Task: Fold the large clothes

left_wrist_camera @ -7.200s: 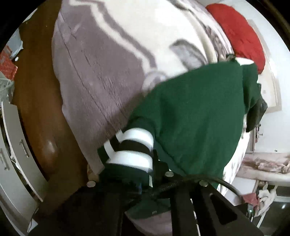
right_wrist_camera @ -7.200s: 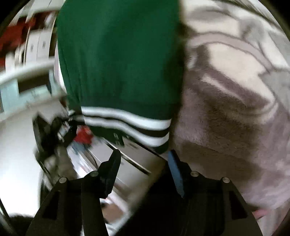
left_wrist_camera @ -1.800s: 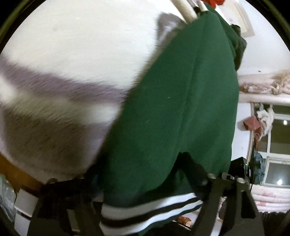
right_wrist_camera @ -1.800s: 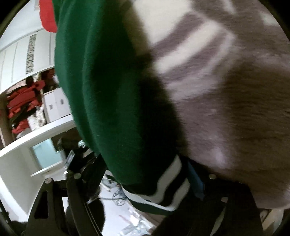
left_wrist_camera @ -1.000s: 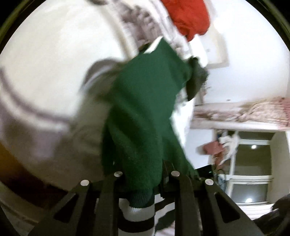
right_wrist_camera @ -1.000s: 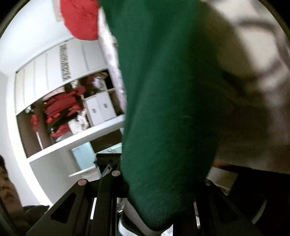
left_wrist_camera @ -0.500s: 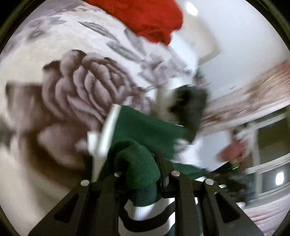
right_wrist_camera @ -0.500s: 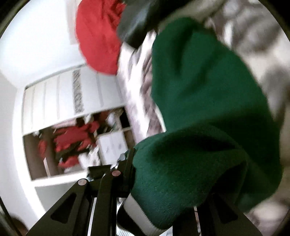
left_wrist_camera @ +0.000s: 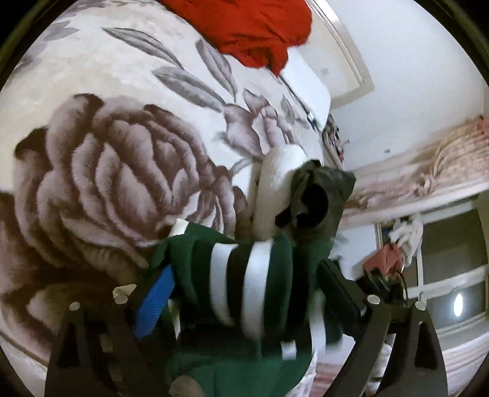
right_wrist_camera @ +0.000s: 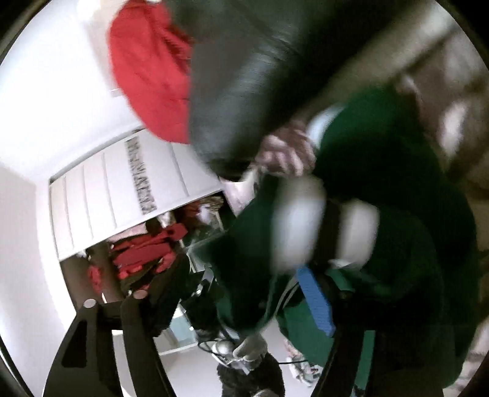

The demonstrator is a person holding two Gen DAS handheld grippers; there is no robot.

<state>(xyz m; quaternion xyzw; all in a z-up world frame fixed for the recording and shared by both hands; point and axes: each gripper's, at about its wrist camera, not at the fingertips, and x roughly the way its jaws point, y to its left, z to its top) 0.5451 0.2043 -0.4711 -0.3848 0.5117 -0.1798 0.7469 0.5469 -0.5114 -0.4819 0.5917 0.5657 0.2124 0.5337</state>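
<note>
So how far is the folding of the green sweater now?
Done, as it looks: the green sweater is doubled over, its striped hem lying on top of the green cloth, on the floral blanket. In hand: the left gripper and right gripper are opening, the hem between the fingers, not pressed. Left: pull both grippers away and check the fold; the right view is too blurred to judge neatness.

Sweater [left_wrist_camera: 275, 360]: dark green, with white and black striped cuffs. Blanket [left_wrist_camera: 101, 171]: cream, with grey-mauve rose and leaf print. Garment [left_wrist_camera: 253, 27] beyond: red. Tool pads [left_wrist_camera: 152, 302]: blue.
</note>
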